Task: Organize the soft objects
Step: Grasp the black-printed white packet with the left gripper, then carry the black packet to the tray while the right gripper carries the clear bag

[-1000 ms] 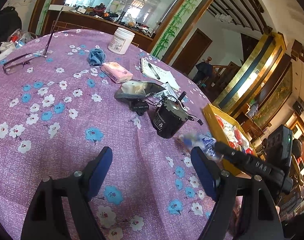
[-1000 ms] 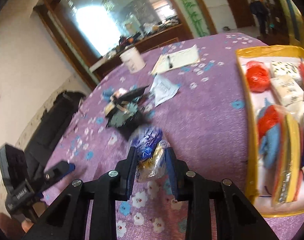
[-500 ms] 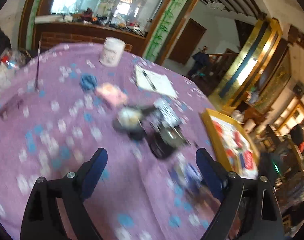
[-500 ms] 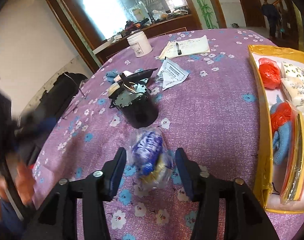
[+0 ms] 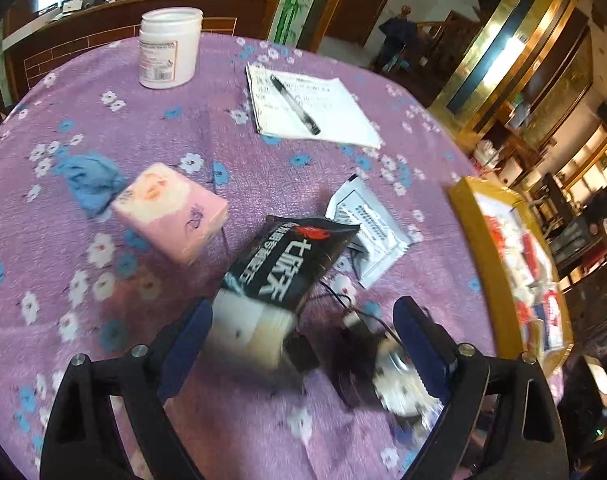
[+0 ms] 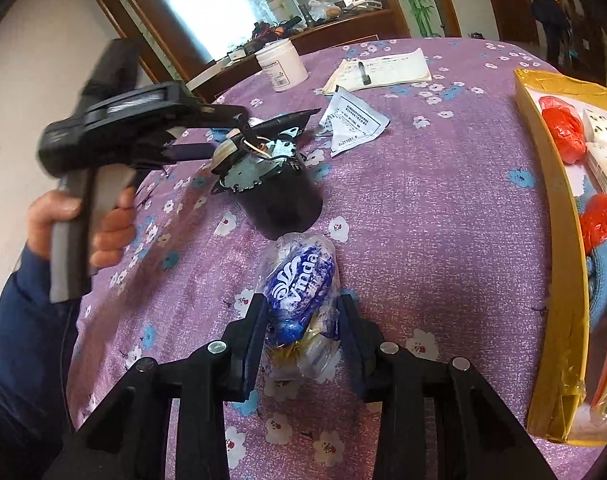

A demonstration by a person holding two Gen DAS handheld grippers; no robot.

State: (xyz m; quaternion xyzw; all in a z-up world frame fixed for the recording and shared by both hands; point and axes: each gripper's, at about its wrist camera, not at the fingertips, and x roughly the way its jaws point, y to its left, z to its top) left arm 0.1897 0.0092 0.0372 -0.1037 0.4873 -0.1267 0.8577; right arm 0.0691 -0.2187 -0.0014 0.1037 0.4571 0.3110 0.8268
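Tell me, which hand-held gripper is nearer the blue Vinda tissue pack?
The right hand-held gripper: the Vinda tissue pack sits between its closing jaws. The left hand-held gripper hangs open farther off, over the black packet.

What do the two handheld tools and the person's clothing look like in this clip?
Both are black plastic with flat dark blue pads and silver screws on their linkages. The left tool has a bulky black body on a grey pistol handle, with a thin black cable hanging below. The hand gripping that handle comes out of a dark navy sleeve. The right tool matches.
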